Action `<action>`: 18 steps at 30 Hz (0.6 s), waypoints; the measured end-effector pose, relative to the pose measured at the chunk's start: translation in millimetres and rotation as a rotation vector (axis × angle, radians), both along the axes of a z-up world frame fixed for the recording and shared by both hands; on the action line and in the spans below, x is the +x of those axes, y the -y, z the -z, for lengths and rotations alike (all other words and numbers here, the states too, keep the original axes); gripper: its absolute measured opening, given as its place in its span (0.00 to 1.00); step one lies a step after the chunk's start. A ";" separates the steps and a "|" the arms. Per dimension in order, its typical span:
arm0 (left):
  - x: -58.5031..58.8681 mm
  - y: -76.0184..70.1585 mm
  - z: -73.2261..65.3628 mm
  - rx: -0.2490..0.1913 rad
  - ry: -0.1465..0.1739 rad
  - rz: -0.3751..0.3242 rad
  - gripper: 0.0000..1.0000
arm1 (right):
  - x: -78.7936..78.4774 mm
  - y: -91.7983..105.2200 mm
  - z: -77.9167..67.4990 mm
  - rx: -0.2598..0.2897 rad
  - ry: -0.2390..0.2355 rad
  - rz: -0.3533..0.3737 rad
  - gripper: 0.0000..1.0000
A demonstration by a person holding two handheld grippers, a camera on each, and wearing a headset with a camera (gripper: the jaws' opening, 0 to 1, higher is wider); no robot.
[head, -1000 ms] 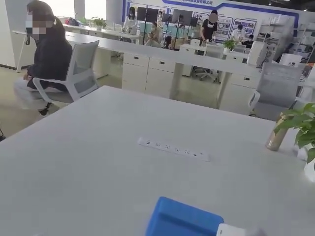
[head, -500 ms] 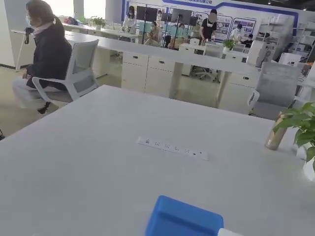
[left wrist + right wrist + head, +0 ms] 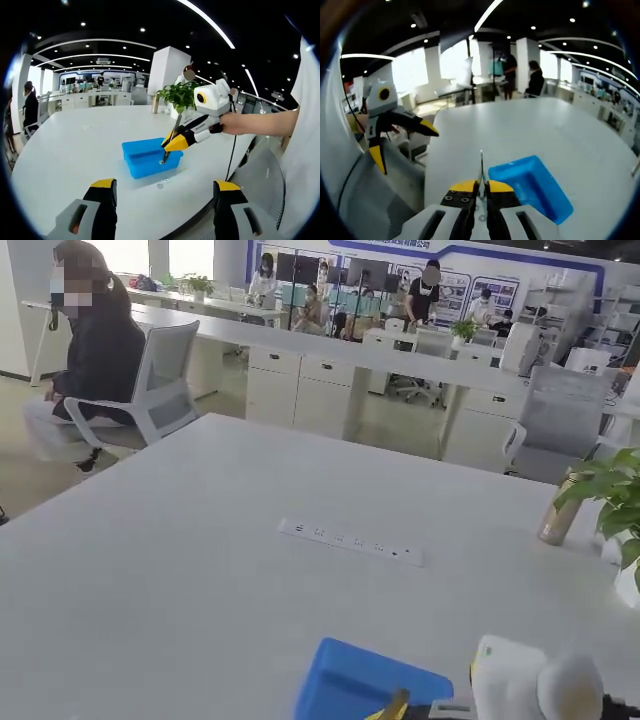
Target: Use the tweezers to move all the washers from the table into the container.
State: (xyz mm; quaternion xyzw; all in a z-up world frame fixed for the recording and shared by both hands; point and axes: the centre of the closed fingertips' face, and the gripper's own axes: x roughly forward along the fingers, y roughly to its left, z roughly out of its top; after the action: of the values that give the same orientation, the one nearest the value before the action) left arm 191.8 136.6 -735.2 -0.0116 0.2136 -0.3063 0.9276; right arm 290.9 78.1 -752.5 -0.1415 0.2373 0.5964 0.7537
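The blue container (image 3: 150, 157) stands on the white table (image 3: 75, 150). Two small washers (image 3: 160, 186) lie on the table just in front of it. My right gripper (image 3: 172, 142), held in a hand, is shut on the metal tweezers (image 3: 169, 145). The tweezers point down at the container's near edge. From the right gripper view, the tweezers (image 3: 481, 167) stick out between the shut jaws of the right gripper (image 3: 481, 186), beside the container (image 3: 532, 190). My left gripper (image 3: 165, 190) is open and holds nothing. It hovers off the table's edge, and appears as the left gripper (image 3: 405, 147).
A white power strip (image 3: 350, 542) lies mid-table. A brass bottle (image 3: 560, 512) and a potted plant (image 3: 615, 495) stand at the far right. The container (image 3: 365, 680) and the right gripper (image 3: 400, 705) show at the bottom edge. A person sits in a chair (image 3: 150, 390) beyond the table.
In the head view the right gripper has risen into the bottom right beside the blue container. The table, power strip and container stay put.
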 end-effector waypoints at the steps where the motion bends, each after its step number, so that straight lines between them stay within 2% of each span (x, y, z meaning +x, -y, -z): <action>1: -0.1 -0.5 0.2 0.000 0.000 -0.001 0.80 | 4.6 -0.3 -3.3 0.002 0.002 0.006 0.03; 4: -0.3 -1.8 0.7 0.002 -0.001 -0.005 0.80 | 12.4 -0.9 -10.5 0.000 0.010 0.022 0.03; 6: -0.6 -2.7 0.6 0.000 -0.001 -0.008 0.80 | 25.1 0.4 -6.8 -0.005 0.008 0.031 0.03; 11: -1.1 -3.4 0.7 -0.001 -0.001 -0.010 0.80 | 34.4 0.5 -6.9 -0.022 -0.004 0.055 0.03; 18: -1.4 -4.6 0.4 0.000 -0.001 -0.012 0.80 | 46.3 6.6 5.6 -0.052 -0.074 0.121 0.03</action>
State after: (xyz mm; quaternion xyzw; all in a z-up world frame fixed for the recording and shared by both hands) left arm 190.4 141.3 -735.6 -0.0130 0.2142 -0.3005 0.9293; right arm 337.2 71.6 -758.1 -0.1243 0.2885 0.5480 0.7752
